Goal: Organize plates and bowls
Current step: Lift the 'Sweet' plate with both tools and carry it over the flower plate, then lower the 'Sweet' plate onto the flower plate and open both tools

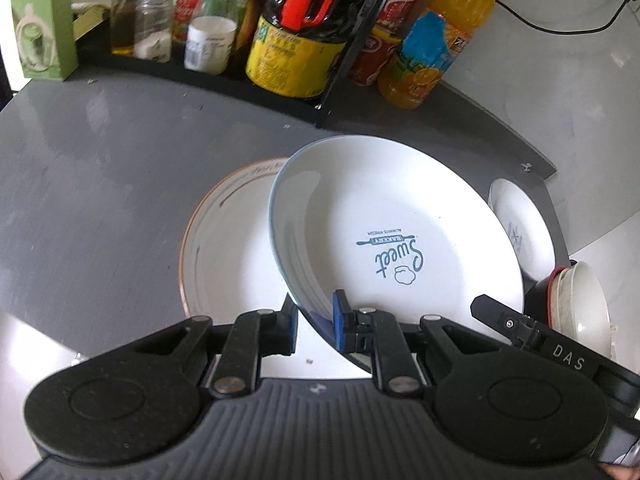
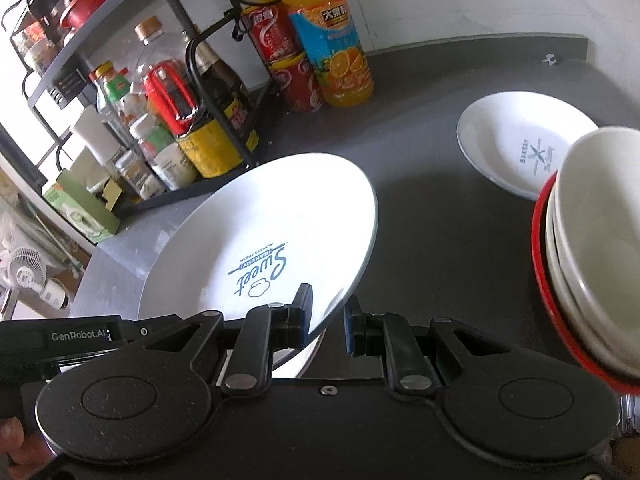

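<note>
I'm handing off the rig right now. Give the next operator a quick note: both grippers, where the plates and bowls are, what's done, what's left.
Left gripper: jaws straddle the near rim of the Sweet Bakery plate; a gap shows on one side, so the grip looks loose.
Right gripper: open astride the same plate's rim, not clamped.
The plate is tilted above the brown-rimmed plate on the grey table.
Done: white bowls nested in a red-rimmed one, on the right.
Left: stack this plate, then probably the small Bakery plate.

My lifted white Sweet Bakery plate (image 1: pixel 384 232) hides half the brown-rimmed plate (image 1: pixel 216 248); stacked white bowls (image 2: pixel 600 240) run off-frame.
</note>
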The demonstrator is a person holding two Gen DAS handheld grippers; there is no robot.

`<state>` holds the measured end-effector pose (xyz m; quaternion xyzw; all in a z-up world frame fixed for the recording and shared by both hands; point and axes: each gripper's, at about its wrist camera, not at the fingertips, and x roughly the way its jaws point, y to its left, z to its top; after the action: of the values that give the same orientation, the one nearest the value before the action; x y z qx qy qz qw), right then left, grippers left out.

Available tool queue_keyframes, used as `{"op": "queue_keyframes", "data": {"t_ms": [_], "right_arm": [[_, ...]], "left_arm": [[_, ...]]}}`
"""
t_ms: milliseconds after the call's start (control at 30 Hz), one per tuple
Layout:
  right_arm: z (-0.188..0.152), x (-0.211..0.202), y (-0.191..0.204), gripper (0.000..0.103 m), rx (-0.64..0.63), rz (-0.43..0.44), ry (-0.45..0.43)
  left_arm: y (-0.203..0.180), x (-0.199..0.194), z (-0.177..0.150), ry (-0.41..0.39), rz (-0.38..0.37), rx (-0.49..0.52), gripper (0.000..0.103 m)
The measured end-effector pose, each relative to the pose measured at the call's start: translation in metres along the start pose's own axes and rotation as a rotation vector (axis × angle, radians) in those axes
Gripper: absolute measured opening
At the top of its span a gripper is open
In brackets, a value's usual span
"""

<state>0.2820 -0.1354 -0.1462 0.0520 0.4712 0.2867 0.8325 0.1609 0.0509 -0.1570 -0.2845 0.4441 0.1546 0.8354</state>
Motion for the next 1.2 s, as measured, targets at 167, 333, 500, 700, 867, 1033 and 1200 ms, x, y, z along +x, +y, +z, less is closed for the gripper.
{"op": "queue_keyframes", "data": {"t_ms": [167,333,500,700,867,1033,1200], "right_arm": [[-0.010,0.000,0.002,0.016,-0.030,0.003,0.012],[-0.013,0.002,0.006,0.016,-0.069,0.001,0.019],[-0.013,0.004,0.007,0.016,-0.075,0.000,0.020],[-0.014,0.008,0.015,0.017,-0.094,-0.009,0.044],[-0.011,0.013,0.022,0.017,-0.098,-0.016,0.076],[-0.013,0.017,0.025,0.017,-0.126,-0.024,0.083],[-0.013,0.015,0.023,0.017,-0.120,-0.019,0.083]], "left_arm": [[0.005,0.000,-0.011,0.006,0.015,-0.009,0.016],[0.009,0.002,-0.015,0.010,0.025,-0.039,0.016],[0.009,0.003,-0.015,0.008,0.030,-0.050,0.016],[0.015,0.007,-0.012,0.015,0.056,-0.065,0.017],[0.016,0.011,-0.014,0.026,0.098,-0.078,0.018],[0.016,0.011,-0.017,0.014,0.114,-0.072,0.019],[0.006,0.012,-0.013,0.053,0.140,-0.014,0.022]]}}
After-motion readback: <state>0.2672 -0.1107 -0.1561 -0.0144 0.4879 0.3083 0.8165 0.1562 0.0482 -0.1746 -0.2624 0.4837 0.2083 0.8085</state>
